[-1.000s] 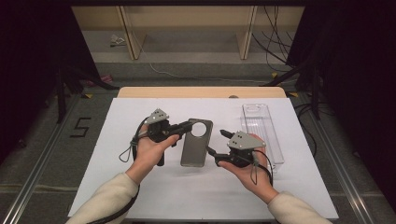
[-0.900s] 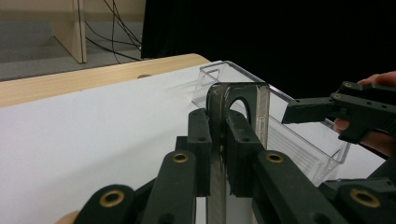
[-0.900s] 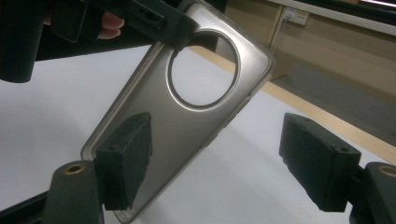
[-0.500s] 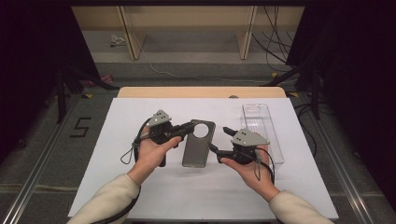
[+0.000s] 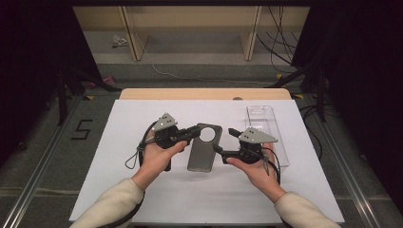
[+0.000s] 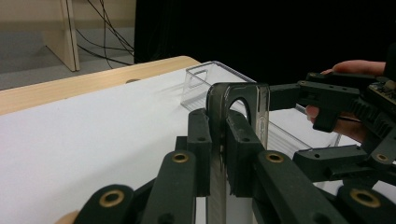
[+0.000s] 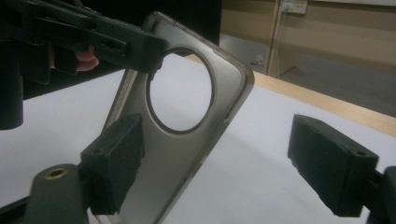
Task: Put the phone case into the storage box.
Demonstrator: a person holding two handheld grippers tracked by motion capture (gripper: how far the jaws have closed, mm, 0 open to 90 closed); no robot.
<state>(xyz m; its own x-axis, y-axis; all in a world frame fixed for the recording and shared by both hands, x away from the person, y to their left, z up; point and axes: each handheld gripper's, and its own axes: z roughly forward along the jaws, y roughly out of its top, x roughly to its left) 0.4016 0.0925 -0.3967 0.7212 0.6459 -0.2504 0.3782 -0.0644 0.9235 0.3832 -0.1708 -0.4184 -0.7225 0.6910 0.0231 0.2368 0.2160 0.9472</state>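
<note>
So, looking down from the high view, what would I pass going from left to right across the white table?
Left hand-held gripper → grey phone case with a round hole, pinched at its top edge by that gripper → right hand-held gripper, jaws just opened wide → clear plastic box.

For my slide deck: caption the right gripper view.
Open right gripper faces a grey phone case clamped by the left gripper.

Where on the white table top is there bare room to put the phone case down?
Free: the white table top left of the left tool, and the near strip before both hands. Crowded: the middle, where the phone case sits between the tools, and the right side by the clear tray and right tool.
</note>
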